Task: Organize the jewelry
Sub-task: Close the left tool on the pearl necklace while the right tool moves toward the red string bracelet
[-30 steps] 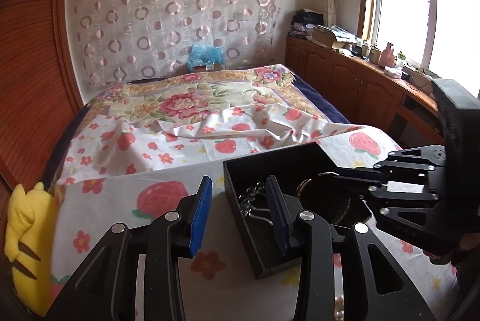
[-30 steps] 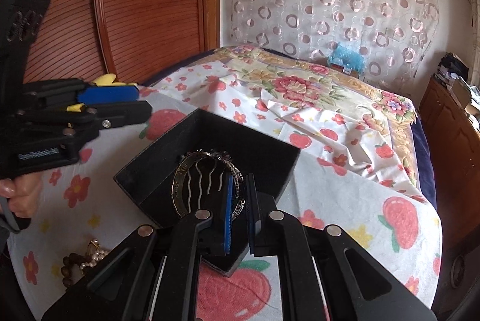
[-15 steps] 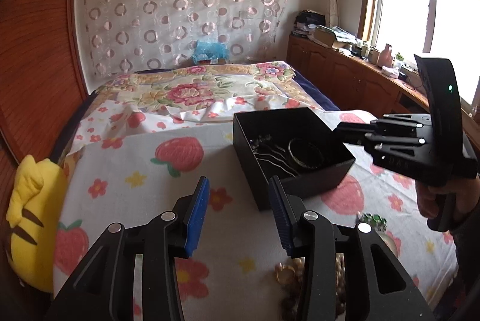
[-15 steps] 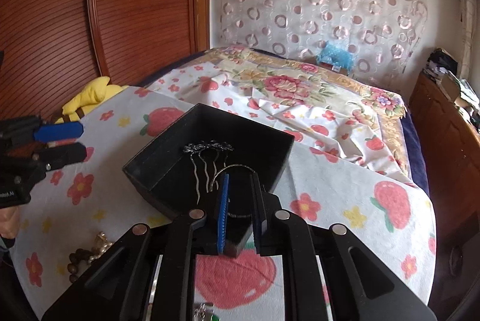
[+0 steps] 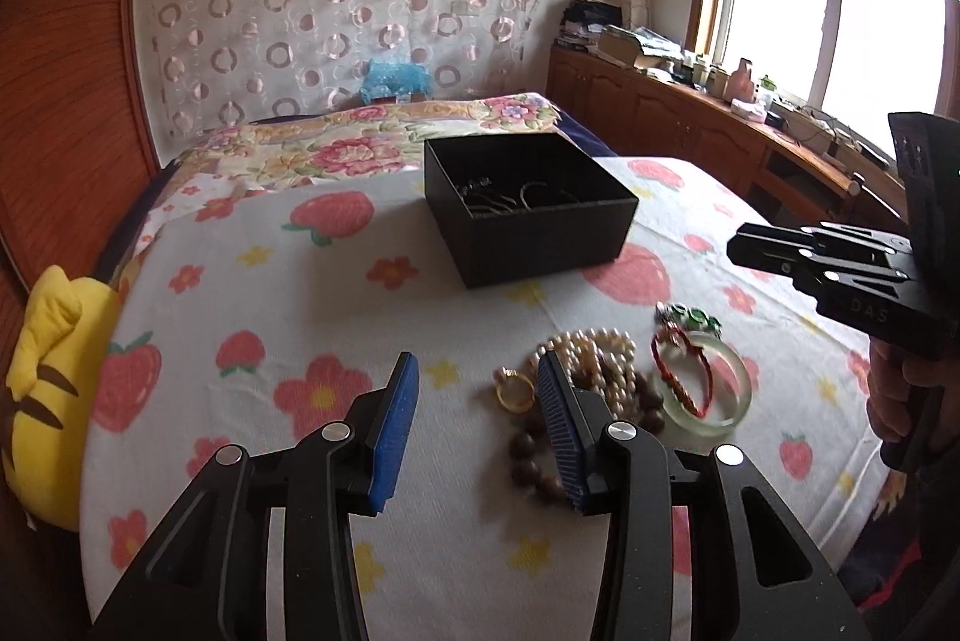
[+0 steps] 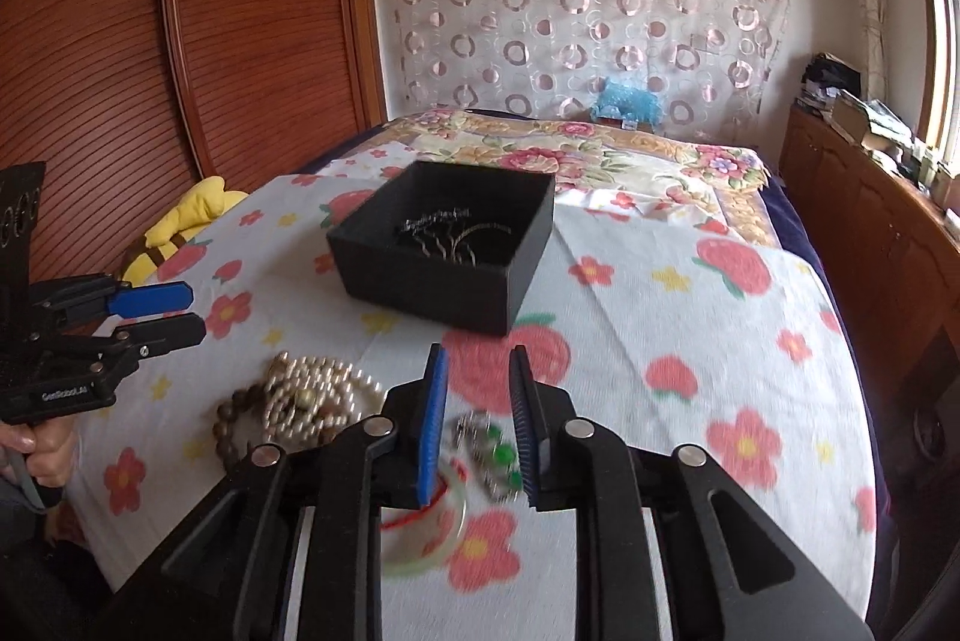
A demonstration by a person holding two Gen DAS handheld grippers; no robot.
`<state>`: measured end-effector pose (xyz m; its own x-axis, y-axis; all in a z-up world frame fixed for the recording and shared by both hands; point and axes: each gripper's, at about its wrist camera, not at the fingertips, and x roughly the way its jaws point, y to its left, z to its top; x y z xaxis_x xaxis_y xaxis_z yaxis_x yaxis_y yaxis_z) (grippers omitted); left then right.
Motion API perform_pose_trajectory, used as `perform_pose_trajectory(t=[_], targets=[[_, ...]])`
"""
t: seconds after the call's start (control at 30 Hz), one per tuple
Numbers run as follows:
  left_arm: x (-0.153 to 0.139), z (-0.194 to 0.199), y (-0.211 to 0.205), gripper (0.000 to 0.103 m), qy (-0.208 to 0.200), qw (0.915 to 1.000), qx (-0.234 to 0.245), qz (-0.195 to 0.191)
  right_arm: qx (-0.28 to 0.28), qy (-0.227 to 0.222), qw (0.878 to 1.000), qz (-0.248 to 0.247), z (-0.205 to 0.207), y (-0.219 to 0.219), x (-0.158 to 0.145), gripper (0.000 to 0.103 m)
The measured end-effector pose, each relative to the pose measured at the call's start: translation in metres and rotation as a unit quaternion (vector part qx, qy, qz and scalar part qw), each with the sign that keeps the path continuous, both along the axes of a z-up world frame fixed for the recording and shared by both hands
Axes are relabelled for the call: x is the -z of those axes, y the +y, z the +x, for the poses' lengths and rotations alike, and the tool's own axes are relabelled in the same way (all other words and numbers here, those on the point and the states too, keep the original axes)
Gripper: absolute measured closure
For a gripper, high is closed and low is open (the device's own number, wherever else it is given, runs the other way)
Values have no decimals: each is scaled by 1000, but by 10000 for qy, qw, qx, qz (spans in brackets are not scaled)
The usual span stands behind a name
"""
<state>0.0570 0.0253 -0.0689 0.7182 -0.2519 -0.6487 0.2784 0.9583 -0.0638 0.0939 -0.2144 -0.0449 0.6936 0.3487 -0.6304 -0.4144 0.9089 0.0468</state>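
Note:
A black open box (image 5: 528,221) stands on the strawberry-print bedspread, with a silver hair comb (image 6: 441,233) and a bangle inside. Nearer lies a heap of jewelry: a pearl necklace (image 5: 594,353), a gold ring (image 5: 515,392), wooden beads (image 5: 528,452), a pale jade bangle (image 5: 711,401) with a red cord, and a green brooch (image 5: 690,317). My left gripper (image 5: 477,365) is open and empty, just left of the ring. My right gripper (image 6: 480,359) hovers over the brooch (image 6: 489,446). Its jaws are opening, with nothing between them.
A yellow plush toy (image 5: 42,389) lies at the bed's left edge against the wooden panel wall (image 6: 240,11). A wooden cabinet (image 5: 720,131) with clutter runs under the window on the right. The floral quilt (image 5: 360,149) lies beyond the box.
Both grippers drew back from the box to the jewelry heap. The right gripper, earlier shut over the bangle in the box, left it there and its jaws have parted.

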Motion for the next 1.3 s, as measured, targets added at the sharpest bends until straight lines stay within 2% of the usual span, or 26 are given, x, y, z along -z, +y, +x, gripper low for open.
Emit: perform_pose_trajectory(t=[0.3, 0.47, 0.67, 1.07, 1.13, 1.2, 1.3], targets=[[14, -19, -9, 64, 170, 9996, 213, -115, 118, 325, 9994, 40, -31, -5, 30, 69], [18, -20, -21, 64, 270, 9987, 382, -213, 77, 339, 9994, -47, -45, -3, 41, 65], [25, -11, -34, 79, 451, 9971, 501, -345, 35, 255, 9997, -33, -55, -4, 47, 65], [34, 15, -47, 83, 750, 9954, 381, -462, -44, 177, 9998, 26, -56, -2, 47, 65], [35, 17, -47, 88, 763, 9953, 389, -453, -46, 180, 9998, 29, -56, -2, 47, 65], [35, 19, -47, 99, 773, 9951, 398, -464, -34, 191, 9998, 39, -56, -2, 47, 65], [32, 19, -46, 99, 754, 9951, 376, -509, -30, 192, 9998, 55, -56, -2, 47, 65]])
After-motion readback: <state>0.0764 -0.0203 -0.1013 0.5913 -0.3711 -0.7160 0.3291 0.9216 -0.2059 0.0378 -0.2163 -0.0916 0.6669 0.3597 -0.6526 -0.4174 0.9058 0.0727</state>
